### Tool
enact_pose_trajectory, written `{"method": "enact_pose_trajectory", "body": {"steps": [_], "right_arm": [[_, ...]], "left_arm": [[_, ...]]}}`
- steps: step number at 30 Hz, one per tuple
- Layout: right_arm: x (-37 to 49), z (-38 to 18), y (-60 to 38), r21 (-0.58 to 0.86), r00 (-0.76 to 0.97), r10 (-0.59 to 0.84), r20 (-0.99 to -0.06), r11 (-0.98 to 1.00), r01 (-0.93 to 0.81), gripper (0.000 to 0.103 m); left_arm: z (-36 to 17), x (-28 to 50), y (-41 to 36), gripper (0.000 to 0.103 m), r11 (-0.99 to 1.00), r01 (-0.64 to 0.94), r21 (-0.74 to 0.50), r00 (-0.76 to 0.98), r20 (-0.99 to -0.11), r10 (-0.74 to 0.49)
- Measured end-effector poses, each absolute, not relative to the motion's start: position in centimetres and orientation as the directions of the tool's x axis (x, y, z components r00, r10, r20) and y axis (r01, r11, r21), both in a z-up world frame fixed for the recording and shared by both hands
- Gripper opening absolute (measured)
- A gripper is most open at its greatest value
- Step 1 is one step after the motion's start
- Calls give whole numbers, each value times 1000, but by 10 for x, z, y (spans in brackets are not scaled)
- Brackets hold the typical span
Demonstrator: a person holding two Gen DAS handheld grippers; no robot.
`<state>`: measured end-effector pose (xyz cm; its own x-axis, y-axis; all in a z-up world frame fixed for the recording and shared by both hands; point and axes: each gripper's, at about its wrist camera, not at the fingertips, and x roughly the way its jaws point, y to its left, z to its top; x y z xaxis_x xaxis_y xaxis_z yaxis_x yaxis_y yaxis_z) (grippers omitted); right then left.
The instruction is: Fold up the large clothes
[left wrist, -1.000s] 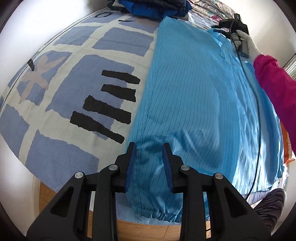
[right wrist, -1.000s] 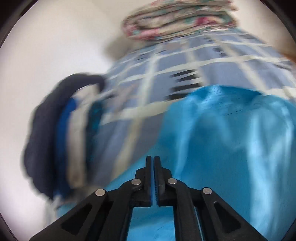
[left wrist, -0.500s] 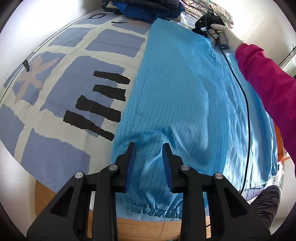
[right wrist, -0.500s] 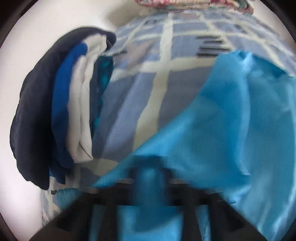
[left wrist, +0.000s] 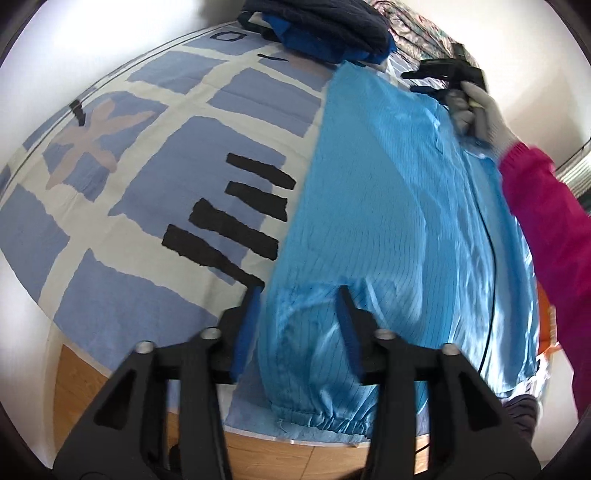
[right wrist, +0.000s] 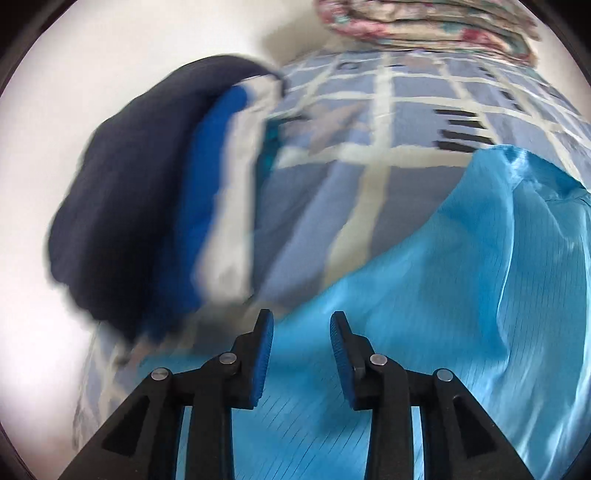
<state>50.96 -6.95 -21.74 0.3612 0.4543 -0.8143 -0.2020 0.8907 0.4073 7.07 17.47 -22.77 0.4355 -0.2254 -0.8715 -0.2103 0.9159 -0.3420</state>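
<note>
Garment (left wrist: 399,229), light blue with fine dark pinstripes, is laid lengthwise on the bed (left wrist: 140,206), its gathered hem (left wrist: 321,421) hanging just over the near edge and its far end reaching the pile of folded clothes (left wrist: 325,26) at the far edge. One long side has been brought in, so a straight folded edge runs beside the black bars printed on the cover.

The left hand-held gripper (left wrist: 297,328) is seen with its jaws parted, having just been opening; cloth near the hem lies between the blue pads (left wrist: 243,332) but is not pinched. The right hand-held gripper (right wrist: 301,350) has likewise just been opening and stands parted over the far end of the garment, nothing clamped; in the left wrist view it is held by a gloved hand (left wrist: 480,110) with a pink sleeve (left wrist: 546,236) behind it.

The step in hand is judged to be the release after a lengthwise fold, with the next grasp to be chosen. It would be done well if:

- the folded edge were checked for straightness before anything is lifted;
- both layers were taken together at matching points, near hem and far end, so the slippery cloth is not dragged out of line;
- the cable (left wrist: 487,258) lying across the cloth were kept clear of the fold;
- the far end were kept off the pile.
</note>
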Motion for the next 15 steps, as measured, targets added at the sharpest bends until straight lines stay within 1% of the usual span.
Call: {"method": "enact_pose_trajectory", "body": {"steps": [1,4,8,13,15], "right_arm": [[495,-206,-65,432,343,488,-803,872,-230,42],[454,-181,-51,449,287,529,-798,841,-301,42],[388,-159,-23,396,226,517,-826,817,-419,46],[308,-161,9,334,157,477,-865,780,-529,46],[288,-169,17,316,148,459,-876,778,-543,47]], "left_arm": [[-229,70,177,48,911,-209,-355,434,-869,-239],[-231,66,187,48,893,-223,-390,431,-862,-268],[-239,59,203,49,822,-269,-502,434,-825,-362],[-242,59,205,49,810,-264,-525,424,-817,-391],[-246,60,204,49,818,-274,-505,410,-831,-376]]}}
